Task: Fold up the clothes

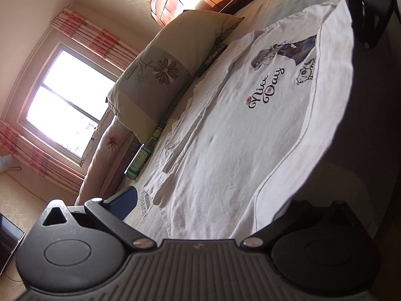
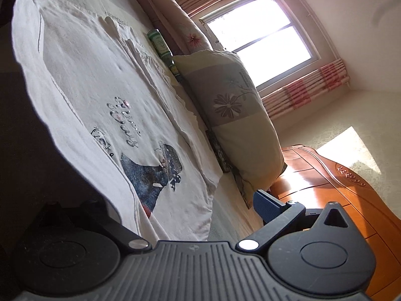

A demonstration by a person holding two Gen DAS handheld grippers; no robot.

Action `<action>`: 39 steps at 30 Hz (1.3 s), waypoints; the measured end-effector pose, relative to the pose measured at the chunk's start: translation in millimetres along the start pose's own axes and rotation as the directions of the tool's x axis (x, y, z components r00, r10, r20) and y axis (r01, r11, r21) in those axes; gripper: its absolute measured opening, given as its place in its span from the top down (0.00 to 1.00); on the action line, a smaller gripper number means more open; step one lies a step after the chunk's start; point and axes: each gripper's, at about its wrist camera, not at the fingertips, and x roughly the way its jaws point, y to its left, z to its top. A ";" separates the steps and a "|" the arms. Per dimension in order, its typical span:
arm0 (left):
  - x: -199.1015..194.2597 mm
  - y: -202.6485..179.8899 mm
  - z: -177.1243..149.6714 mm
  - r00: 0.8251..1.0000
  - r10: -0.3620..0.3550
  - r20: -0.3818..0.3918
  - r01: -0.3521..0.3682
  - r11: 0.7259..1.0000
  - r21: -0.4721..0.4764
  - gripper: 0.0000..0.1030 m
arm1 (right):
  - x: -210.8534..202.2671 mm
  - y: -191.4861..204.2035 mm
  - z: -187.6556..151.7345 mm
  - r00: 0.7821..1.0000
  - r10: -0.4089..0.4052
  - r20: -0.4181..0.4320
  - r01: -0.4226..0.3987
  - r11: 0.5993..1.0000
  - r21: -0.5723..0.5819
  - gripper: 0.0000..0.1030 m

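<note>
One white printed shirt spread flat on bed, near edge lifted, left hand-held gripper jaws wide, one finger under raised hem, right hand-held gripper likewise wide, floral pillow beside shirt, green bottle against pillow.

window: bright | curtains: red, beside window | pillow: flowery, near window | headboard: wood, sunlit

Black ribbed gripper bodies, silver pivot screws, blue pads on the jaws.
</note>
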 end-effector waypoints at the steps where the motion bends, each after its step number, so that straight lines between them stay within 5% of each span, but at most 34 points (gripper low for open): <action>1: 1.0 1.5 0.6 1.000 0.003 -0.002 -0.003 1.000 -0.005 0.00 | -0.4 0.3 -0.1 1.000 -0.012 0.002 0.012 1.000 -0.004 0.00; 23: 25.5 42.1 25.1 0.998 0.057 0.000 -0.057 0.998 -0.003 0.00 | 27.3 -33.4 28.8 0.994 -0.111 0.011 0.111 0.993 0.026 0.00; 39: 96.9 74.1 42.0 0.998 0.066 -0.014 -0.066 0.998 0.008 0.00 | 103.2 -50.4 59.5 0.992 -0.129 0.012 0.128 0.991 0.039 0.00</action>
